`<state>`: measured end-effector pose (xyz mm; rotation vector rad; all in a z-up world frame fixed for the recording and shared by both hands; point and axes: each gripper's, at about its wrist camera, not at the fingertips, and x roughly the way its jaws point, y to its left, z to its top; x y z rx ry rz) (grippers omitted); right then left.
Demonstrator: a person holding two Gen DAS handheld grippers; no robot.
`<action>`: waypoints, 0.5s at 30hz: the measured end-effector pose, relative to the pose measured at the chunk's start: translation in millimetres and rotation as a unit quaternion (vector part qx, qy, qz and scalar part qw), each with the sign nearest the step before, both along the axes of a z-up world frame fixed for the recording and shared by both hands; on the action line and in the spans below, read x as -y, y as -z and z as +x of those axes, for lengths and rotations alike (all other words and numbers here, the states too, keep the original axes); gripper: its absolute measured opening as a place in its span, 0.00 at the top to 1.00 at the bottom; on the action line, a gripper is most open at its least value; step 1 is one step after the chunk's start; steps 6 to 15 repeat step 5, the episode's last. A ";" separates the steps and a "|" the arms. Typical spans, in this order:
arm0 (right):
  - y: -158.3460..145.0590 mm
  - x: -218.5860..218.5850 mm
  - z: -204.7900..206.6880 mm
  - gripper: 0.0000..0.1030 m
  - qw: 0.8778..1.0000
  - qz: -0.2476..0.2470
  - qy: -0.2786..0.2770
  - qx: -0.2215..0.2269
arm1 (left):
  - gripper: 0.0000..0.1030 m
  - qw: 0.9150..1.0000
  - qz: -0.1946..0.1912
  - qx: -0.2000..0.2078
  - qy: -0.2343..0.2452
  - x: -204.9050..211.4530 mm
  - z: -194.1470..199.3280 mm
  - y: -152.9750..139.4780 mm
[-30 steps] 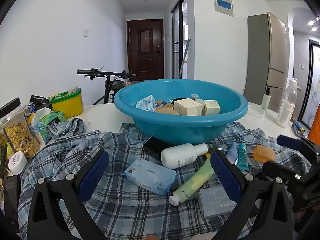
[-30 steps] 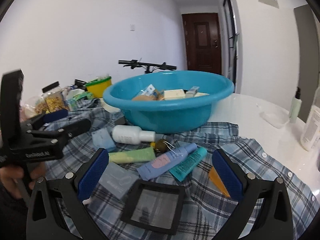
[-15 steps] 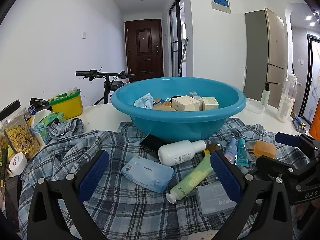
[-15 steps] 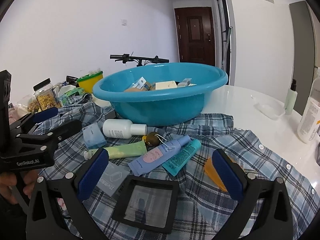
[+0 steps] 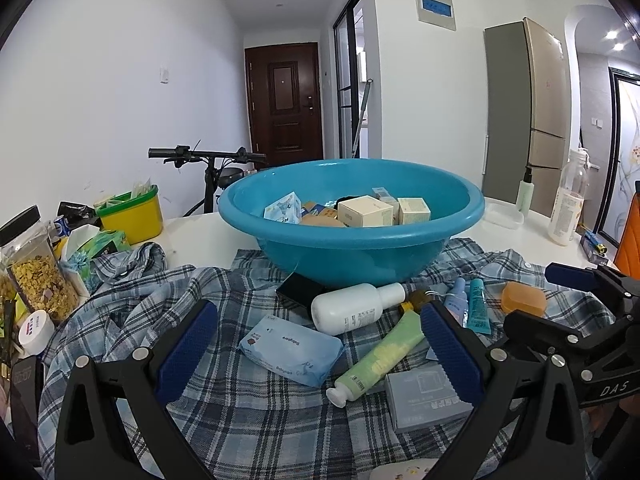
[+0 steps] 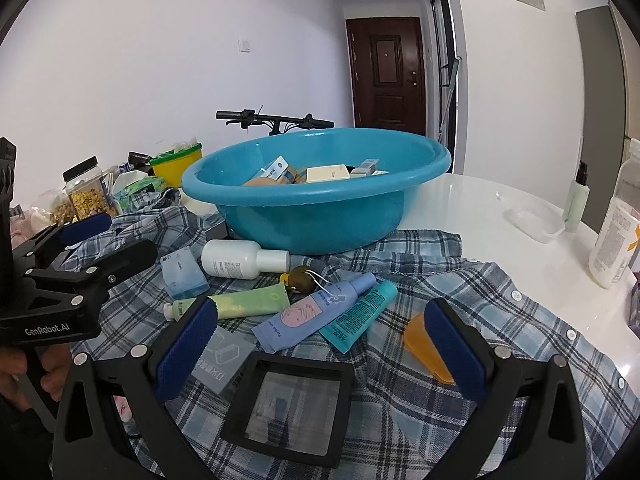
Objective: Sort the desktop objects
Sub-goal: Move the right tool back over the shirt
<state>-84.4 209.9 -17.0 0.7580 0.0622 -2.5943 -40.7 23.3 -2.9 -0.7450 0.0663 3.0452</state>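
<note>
With both jaws spread wide, nothing held: wipes pack [image 5: 291,350] lies dead ahead between left gripper [image 5: 320,350] pads, long axis slanting down-right on plaid shirt [image 5: 248,420]. Left nearer; basin [image 5: 352,240] behind.

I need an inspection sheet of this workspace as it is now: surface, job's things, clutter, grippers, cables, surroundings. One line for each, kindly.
Surface: white table, partly covered by a plaid shirt.
Job's things: blue basin holding small boxes; on the shirt lie a white bottle, green tube, blue tissue pack, teal tube, lilac tube, orange soap, grey box, black square frame.
Clutter: cereal jar, yellow tub, clear bottle.
Grippers: left gripper open, empty; right gripper open, empty.
Cables: nothing seen.
Surroundings: bicycle handlebar, brown door, refrigerator.
</note>
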 end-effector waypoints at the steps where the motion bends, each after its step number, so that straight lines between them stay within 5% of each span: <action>1: 0.0 0.3 -0.2 0.00 1.000 0.001 0.000 0.001 | 0.00 1.000 0.001 -0.001 0.003 0.0 0.5 0.0; 15: 0.5 1.0 -1.4 0.00 1.000 0.003 0.000 0.004 | 0.00 1.000 0.010 -0.013 0.024 -1.7 5.5 -2.5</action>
